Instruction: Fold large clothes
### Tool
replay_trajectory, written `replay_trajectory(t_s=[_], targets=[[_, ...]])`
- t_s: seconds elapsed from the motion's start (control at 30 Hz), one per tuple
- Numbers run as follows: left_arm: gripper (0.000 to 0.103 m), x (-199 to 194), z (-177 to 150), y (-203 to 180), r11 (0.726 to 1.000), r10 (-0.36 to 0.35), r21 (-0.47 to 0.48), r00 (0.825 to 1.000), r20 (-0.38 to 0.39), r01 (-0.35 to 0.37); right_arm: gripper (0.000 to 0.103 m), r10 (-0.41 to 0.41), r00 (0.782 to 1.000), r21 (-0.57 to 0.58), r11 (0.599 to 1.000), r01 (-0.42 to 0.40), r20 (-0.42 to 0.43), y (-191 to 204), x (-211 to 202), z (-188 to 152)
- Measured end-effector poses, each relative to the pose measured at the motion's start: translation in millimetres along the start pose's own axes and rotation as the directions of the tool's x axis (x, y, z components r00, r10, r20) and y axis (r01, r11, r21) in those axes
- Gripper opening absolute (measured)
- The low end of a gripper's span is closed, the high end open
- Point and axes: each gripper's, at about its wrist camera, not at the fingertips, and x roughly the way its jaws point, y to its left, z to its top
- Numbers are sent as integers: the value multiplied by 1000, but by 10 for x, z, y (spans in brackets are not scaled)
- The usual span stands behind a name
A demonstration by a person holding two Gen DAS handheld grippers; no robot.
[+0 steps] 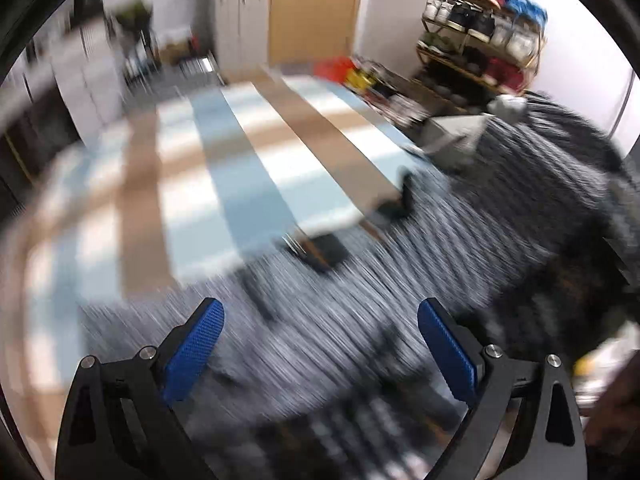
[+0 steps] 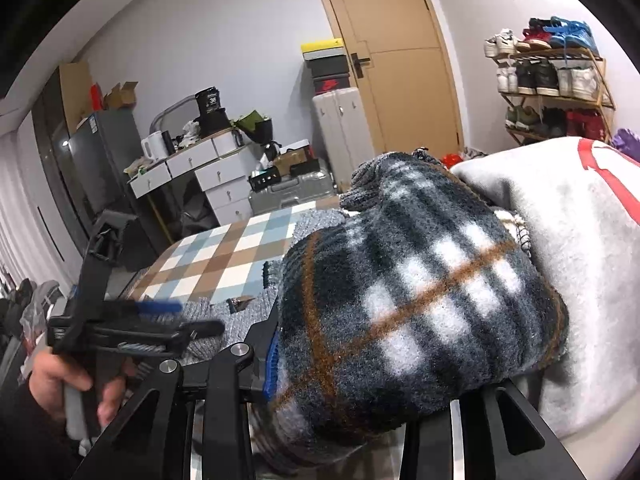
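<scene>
- The dark grey, white and brown plaid fleece garment (image 2: pixel 416 292) is bunched into a thick roll right in front of the right wrist camera, resting against a pale grey sweatshirt with red print (image 2: pixel 568 240).
- The right gripper (image 2: pixel 360 376) is closed part-way on this plaid roll; 1 blue pad (image 2: pixel 273 364) presses its left side, the other is hidden under the cloth.
- A grey ribbed knit garment (image 1: pixel 360 280) lies spread over the surface with the blue, white and brown checked cover (image 1: pixel 240 184), below the left gripper (image 1: pixel 320 344).
- The left gripper's jaws stand wide apart with nothing between the 2 blue pads; its view is smeared by motion blur.
- A hand (image 2: pixel 64 384) holds that gripper's handle, seen low left in the right wrist view.
- Judgement: both fabrics look soft, thick and limp, light to lift but prone to sag and slip out of a shallow pinch; take hold at an edge or corner, several layers deep.
- Beyond stand a shoe rack (image 2: pixel 552 80) and a wooden door (image 2: pixel 400 40).
</scene>
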Motion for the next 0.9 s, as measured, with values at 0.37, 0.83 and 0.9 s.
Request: replay_trajectory(t_s=[0.37, 0.83, 0.9], targets=[[102, 221, -248, -322, 984, 107, 153, 991, -75, -95, 36, 20, 1000, 29, 999, -20, -10, -82, 26, 23], [102, -167, -633, -517, 975, 90, 215, 990, -110, -64, 37, 18, 1000, 42, 999, -18, -10, -61, 10, 10], [102, -30, -647, -525, 978, 77, 202, 990, -115, -52, 37, 16, 1000, 39, 999, -16, -11, -63, 11, 13]])
